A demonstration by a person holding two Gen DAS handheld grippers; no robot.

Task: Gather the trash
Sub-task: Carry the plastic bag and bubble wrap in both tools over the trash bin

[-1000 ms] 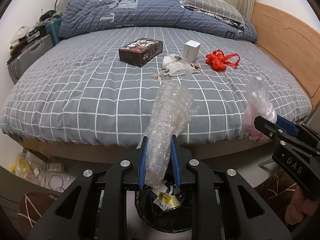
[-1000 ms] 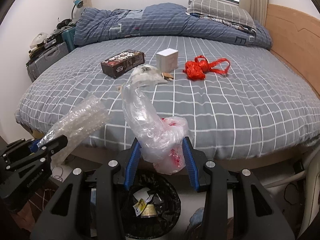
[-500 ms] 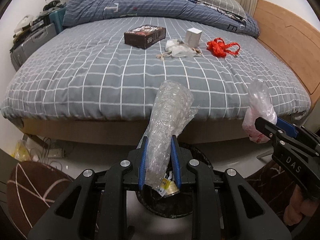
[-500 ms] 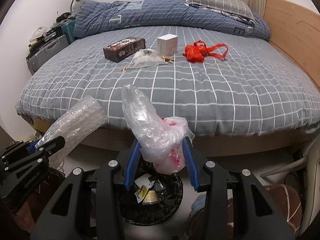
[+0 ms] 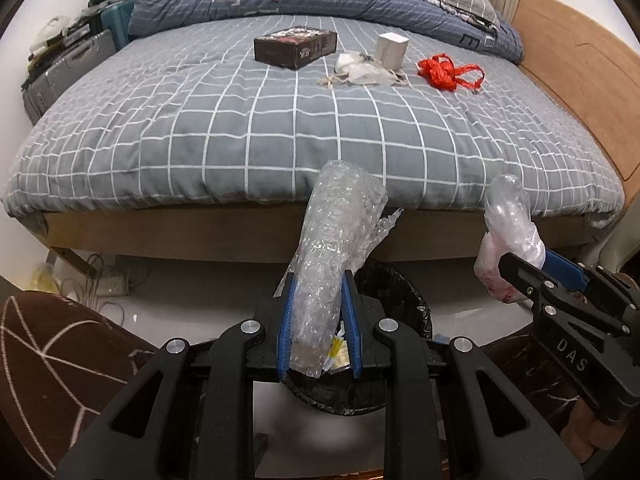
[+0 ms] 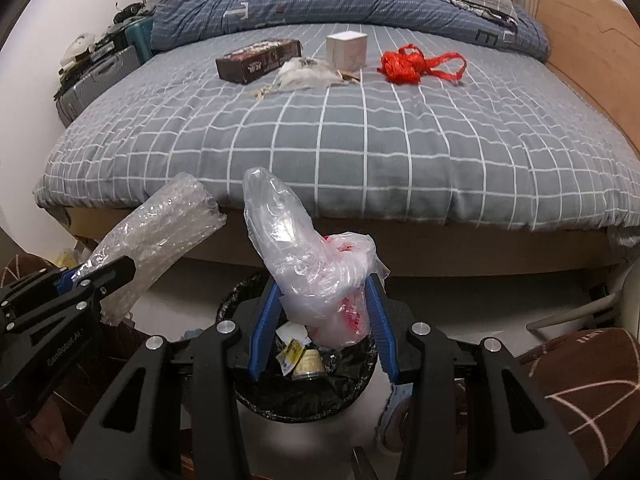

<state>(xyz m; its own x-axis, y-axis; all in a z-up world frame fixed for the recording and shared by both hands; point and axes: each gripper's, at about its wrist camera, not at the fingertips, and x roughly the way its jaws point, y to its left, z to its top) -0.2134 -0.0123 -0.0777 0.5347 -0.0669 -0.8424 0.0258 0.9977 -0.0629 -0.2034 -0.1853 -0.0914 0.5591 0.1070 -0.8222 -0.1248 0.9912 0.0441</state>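
Left gripper (image 5: 319, 322) clamping bubble wrap (image 5: 334, 248) pointing bedward, right gripper (image 6: 322, 326) clamping upright plastic bag (image 6: 308, 264)

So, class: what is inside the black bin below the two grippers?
Inside the bin, a yellow-printed wrapper, white paper scraps and a round tin-like lid show on its black liner. The rest is hidden by the right gripper and its plastic bag.

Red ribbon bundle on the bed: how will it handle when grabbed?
The red ribbon bundle is probably floppy: loose loops trail across the bed. Likely light, since the cover shows no dent under it. A loop may snag or drag behind.
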